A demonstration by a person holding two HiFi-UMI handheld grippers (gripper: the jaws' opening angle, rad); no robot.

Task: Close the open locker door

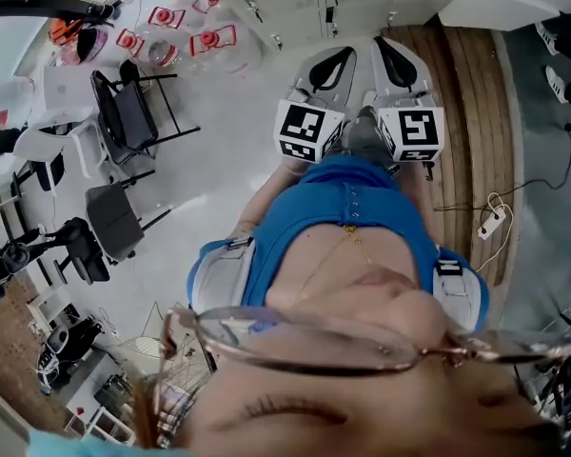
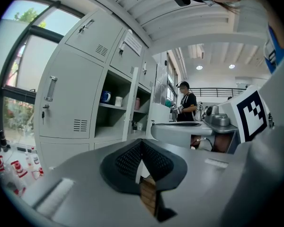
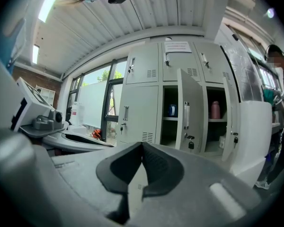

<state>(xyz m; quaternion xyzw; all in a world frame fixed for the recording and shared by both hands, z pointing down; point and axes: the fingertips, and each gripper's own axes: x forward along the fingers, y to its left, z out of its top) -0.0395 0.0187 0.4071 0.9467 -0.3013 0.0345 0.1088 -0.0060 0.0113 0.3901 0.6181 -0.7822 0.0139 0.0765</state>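
Locker door [image 3: 191, 103] standing out at an angle between two open compartments in the right gripper view, well ahead of both tongs and touched by neither. Nearest: left gripper [image 2: 142, 143], pads pressed tip to tip, nothing clamped, only a sliver of brown surface showing below the tips. Just beside it, right gripper [image 3: 142, 146], likewise closed tight and empty. Seen from the head view as two grey bodies side by side, marker cubes [image 1: 309, 131] facing up, pointed out over pale floor and a strip of wooden boards [image 1: 468, 103]. Further out, a bank of grey lockers [image 3: 138, 108]: closed on the left, with handle and vent slots, open in the middle. Inside the open shelves, a blue mug [image 3: 173, 110] left of the door and a pink bottle [image 3: 215, 110] right of it. Farthest, in the left gripper view, a person [image 2: 185, 103] in dark top and cap, standing past the end of the lockers.
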